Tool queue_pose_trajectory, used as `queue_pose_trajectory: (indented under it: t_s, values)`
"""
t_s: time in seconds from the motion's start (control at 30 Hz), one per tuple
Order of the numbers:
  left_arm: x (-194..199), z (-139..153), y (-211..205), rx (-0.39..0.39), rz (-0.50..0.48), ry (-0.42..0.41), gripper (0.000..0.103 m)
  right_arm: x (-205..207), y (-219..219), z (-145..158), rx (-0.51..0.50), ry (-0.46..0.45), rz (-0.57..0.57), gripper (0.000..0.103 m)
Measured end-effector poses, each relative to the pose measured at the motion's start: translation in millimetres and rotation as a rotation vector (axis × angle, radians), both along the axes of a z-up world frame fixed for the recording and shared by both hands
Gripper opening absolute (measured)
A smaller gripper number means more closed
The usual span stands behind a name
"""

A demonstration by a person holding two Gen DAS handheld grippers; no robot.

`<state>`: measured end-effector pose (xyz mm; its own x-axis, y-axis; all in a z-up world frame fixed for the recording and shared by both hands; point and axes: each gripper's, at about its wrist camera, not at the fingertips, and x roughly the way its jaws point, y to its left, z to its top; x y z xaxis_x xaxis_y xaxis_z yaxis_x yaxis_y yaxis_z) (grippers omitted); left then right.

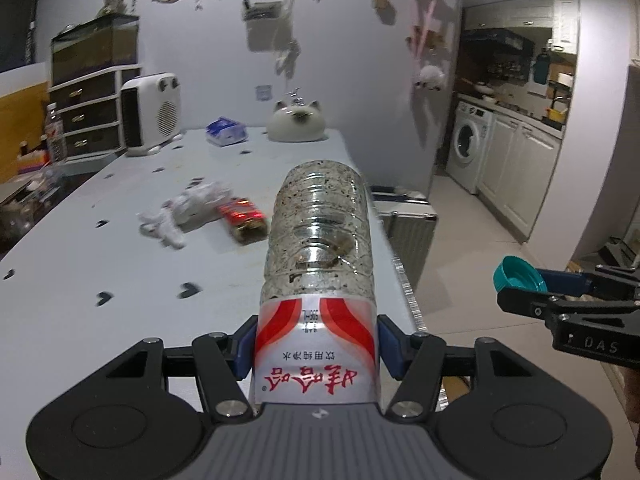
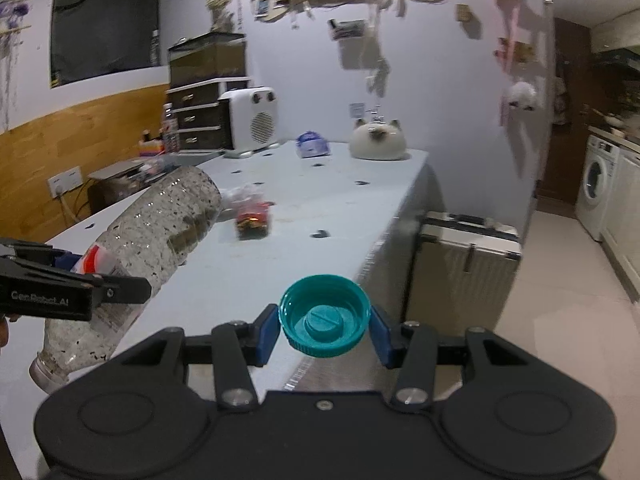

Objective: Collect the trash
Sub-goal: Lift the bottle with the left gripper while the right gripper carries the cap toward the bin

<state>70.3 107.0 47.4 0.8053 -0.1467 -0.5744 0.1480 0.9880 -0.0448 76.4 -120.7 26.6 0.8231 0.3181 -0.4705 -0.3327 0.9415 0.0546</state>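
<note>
Two grippers are loaded: my left gripper [image 1: 316, 354] clamps a speckled plastic bottle [image 1: 318, 236] over the table [image 1: 80, 272], its long axis along the fingers, base forward, neck toward me. Its red-and-white label shows upside-down Chinese characters and "596mL". My right gripper [image 2: 325, 330] pinches a teal cap [image 2: 324, 322], hollow side up.

I saw a teal bottle cap [image 2: 325, 322], a clear dark-speckled water bottle [image 1: 320, 240] with a red-and-white label [image 1: 316, 344], a red snack wrapper [image 1: 244, 218], and a pale blue table [image 1: 80, 260] with scattered black marks.
</note>
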Motion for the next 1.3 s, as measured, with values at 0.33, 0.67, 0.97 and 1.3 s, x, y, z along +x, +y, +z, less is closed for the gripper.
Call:
queue_pose_trajectory:
  t_s: [0.33,0.67,0.97,1.3]
  values:
    - [13.6,-9.5,-79.6,-0.013,-0.100,0.005,0.060,-16.3,-73.9,-10.5,0.009,0.003,-0.127,0.049]
    - [37.3,-36.7,-168.6,-0.022,-0.224,0.075,0.060,-19.8,-150.6,-34.5,0.025,0.038,-0.264,0.049]
    - [81.7,-80.4,-245.9,0.026,-0.304,0.161,0.061,-2.7,-211.1,-75.6,0.062,0.113,-0.365,0.049]
    - [146.0,-162.7,-302.9,0.018,-0.310,0.325,0.061,41.9,-261.2,-165.6,0.152,0.266,-0.457,0.049]
